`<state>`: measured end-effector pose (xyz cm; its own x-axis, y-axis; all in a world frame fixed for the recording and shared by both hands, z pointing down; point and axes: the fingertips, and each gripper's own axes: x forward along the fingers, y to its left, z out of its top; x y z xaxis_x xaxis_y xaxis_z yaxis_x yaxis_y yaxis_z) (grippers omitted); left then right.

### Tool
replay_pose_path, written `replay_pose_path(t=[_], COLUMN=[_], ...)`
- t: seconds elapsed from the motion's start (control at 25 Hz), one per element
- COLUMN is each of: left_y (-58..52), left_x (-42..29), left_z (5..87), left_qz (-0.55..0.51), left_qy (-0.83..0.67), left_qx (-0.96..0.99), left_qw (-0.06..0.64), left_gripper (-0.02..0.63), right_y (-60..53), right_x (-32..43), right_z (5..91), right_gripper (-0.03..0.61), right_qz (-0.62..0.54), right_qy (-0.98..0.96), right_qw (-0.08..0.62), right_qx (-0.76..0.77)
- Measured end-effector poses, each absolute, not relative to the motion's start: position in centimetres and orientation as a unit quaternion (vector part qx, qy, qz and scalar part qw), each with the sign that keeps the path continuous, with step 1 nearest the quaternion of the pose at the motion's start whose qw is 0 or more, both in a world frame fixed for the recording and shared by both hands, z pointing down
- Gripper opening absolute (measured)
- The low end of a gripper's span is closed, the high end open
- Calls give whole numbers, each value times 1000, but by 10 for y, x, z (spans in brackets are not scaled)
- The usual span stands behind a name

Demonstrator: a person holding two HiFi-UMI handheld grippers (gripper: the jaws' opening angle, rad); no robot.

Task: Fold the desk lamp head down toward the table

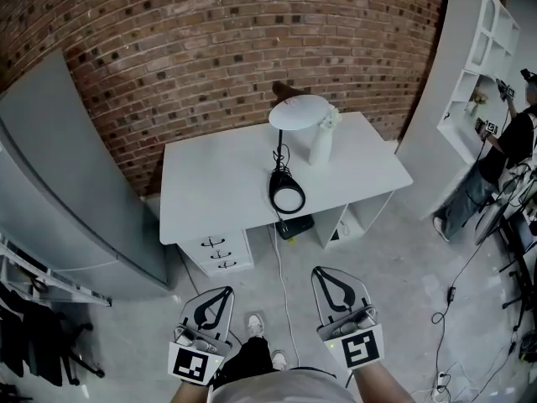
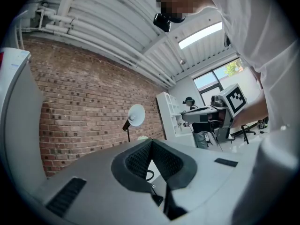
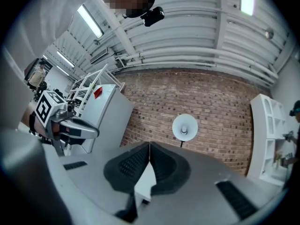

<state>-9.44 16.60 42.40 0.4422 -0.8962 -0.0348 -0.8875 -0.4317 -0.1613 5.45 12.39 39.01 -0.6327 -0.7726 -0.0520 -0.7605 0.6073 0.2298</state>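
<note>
L gripper (image 1: 220,296) at 7, R gripper (image 1: 325,277) at 5, both held level near the body, jaws pressed together, nothing in them. Lamp (image 1: 289,154) at 12 on desk (image 1: 210,191), head up, well apart from both. Brick wall (image 1: 210,40) behind; shelf (image 1: 478,49) at 2.

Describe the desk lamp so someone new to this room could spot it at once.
Start at the brick wall; a white desk stands against it. The lamp stands towards the back of that desk. It has a round white head on a thin black stem, rising from a black ring base, unlike the plain white bottle beside it.
</note>
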Motion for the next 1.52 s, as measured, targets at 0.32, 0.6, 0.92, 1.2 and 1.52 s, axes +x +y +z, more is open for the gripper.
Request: replay_pose_path(t=[0.32,0.6,0.92,1.2,1.52], left_y=[103,43,-6,-21,-35], left_x=[-96,-110,-135,-129,-127], left_z=[420,419,417,422,422], left_qz=[-21,-10,15,24,20], left_qy=[501,478,458,439,456], left_qx=[-862,-875,-886,-895,-888], left_qw=[81,75,73,70,64], left_gripper=[8,8,8,8,8], right_y=[75,25,-18,-33,-52], right_x=[50,33,6,-2,-5], right_z=[383,373,363,353,335], right_gripper=[18,18,18,18,18], right_qz=[-121,-128,-144,-144,-160], right_qy=[-886,-876,-862,-861,-870], right_qw=[29,37,53,56,47], right_qx=[446,464,483,485,464])
